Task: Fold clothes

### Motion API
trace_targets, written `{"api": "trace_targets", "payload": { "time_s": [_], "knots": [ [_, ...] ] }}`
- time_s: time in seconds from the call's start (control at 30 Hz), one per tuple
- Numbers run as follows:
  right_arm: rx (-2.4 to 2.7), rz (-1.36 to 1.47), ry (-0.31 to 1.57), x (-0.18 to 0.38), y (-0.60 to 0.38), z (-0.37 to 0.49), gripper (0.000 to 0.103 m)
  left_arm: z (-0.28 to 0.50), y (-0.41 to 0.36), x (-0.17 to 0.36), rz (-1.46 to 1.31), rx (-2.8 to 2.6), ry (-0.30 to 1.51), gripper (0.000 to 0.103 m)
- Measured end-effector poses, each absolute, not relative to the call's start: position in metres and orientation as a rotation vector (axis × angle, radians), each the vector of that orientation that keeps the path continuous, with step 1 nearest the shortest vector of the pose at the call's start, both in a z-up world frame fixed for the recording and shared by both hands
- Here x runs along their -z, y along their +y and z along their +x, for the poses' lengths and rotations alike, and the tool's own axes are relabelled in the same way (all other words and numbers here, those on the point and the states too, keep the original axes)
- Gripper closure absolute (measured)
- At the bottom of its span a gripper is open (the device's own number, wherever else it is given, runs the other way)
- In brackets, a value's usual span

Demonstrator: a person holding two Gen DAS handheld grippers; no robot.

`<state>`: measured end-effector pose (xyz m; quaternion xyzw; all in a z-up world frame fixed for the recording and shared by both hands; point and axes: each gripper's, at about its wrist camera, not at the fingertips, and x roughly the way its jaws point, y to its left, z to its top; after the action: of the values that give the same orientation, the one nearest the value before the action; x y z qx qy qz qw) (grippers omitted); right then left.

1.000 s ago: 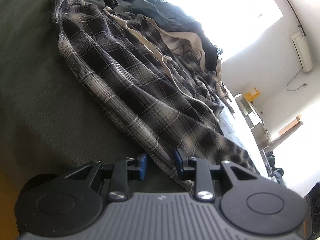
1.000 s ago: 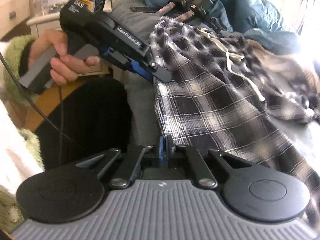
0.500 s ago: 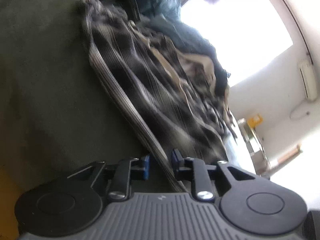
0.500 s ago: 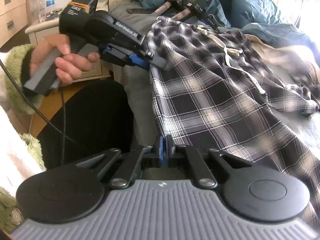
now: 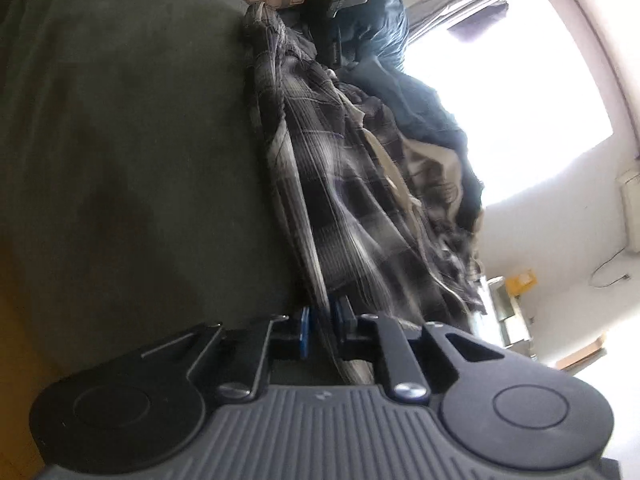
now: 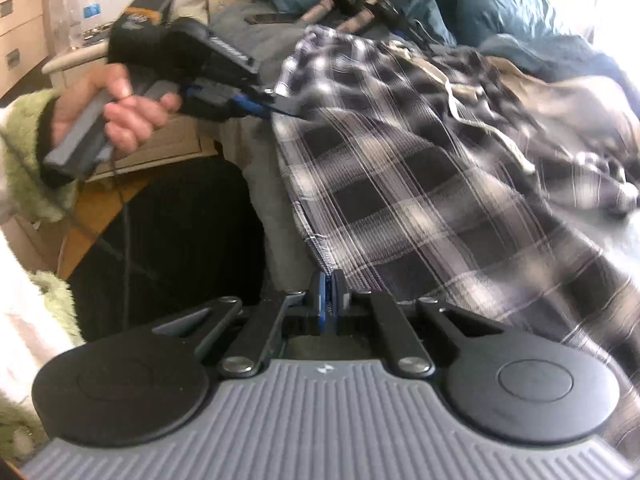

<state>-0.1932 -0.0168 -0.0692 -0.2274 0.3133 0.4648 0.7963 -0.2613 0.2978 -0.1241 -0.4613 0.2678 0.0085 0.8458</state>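
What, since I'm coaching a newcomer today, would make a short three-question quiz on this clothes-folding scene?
1. True or false: the right gripper is shut on the edge of the plaid trousers.
2. What do the trousers lie on? A) a grey blanket B) a wooden table C) a tiled floor
3. Fill in: the clear container at far left in the right wrist view is a plastic ____.

Key: 1 true; 2 A; 3 bottle.
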Motion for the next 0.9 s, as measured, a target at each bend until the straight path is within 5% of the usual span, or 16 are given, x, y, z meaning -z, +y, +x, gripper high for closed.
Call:
{"api": "trace_targets", "payload": {
  "time_s": [0.07,0.5,0.7,0.9],
  "knots": [
    [-0.992,-0.466,0.662,0.066,-0.02,-0.195,0.102,-0.264,0.283,0.117,-0.929,0.042,0.587,0.067],
    [-0.859,-0.374,0.603,0.063,-0.07,-0.227,0.099,-0.234,0.183,0.123,-0.84,0.283,0.728,0.068],
    [-0.613,0.003,0.714,0.06,-0.165,-0.218,0.099,-0.239,0.169,0.121,-0.834,0.248,0.722,0.075],
    [-0.392,0.589,0.796,0.083,-0.264,-0.206,0.097,-0.238,0.153,0.114,-0.799,0.184,0.693,0.094]
  ]
}}
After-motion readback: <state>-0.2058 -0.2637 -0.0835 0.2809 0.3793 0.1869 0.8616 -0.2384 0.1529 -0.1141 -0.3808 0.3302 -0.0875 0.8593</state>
